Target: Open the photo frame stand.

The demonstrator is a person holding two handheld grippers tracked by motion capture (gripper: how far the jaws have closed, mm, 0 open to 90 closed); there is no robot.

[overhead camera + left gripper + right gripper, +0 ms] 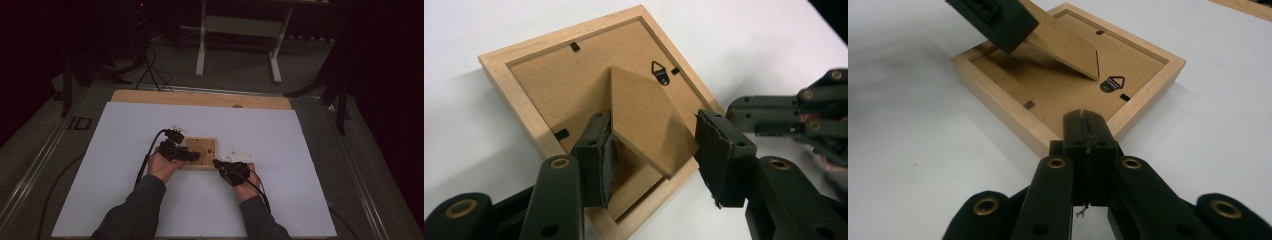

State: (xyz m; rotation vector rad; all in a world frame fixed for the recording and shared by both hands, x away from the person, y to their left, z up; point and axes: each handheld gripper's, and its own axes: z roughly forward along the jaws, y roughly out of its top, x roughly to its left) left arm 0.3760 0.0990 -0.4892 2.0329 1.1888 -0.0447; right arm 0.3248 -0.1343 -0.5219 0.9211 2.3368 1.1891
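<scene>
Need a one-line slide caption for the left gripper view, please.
Open left gripper straddling the raised stand flap on a face-down wooden frame.

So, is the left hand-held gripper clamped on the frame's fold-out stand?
No: in the left gripper view the left hand-held gripper has its jaws apart on either side of the raised stand, with a clear gap at the right pad.
</scene>
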